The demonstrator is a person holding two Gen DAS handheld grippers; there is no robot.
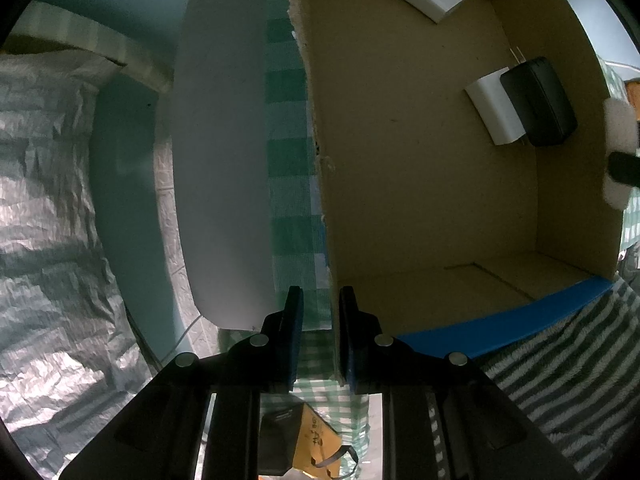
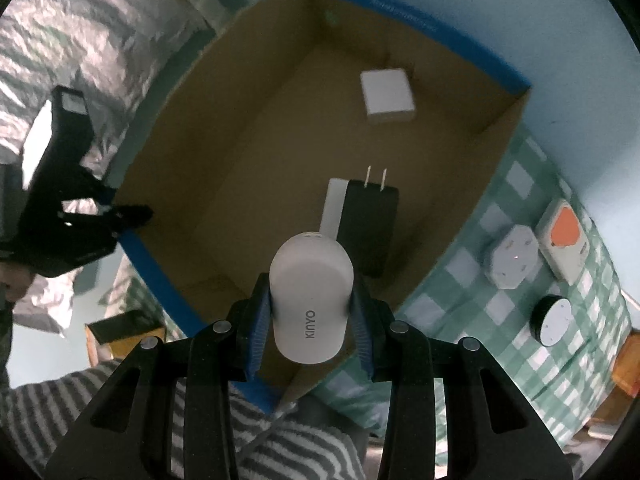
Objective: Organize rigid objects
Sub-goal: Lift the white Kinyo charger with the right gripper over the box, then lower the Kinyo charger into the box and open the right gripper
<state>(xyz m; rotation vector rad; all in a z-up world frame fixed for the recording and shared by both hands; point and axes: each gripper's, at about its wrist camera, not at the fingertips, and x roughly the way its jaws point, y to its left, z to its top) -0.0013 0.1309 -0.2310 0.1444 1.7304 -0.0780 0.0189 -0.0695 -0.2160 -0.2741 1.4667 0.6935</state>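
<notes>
KINYO adapter [image 2: 311, 303] sits clenched in your right hand-held gripper [image 2: 311, 322] above the cardboard box [image 2: 224, 168]; lower it onto bare floor beside the black charger [image 2: 370, 216]; your left hand-held gripper [image 1: 320, 336], clamped on the box wall, steadies it.

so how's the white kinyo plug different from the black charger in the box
The white KINYO plug is rounded at its end; the black charger is a flat-sided block. The white KINYO plug is pinched in the right claw above the cardboard box; the black charger lies on the box floor, its two prongs showing. Both are small plug-in adapters.
</notes>
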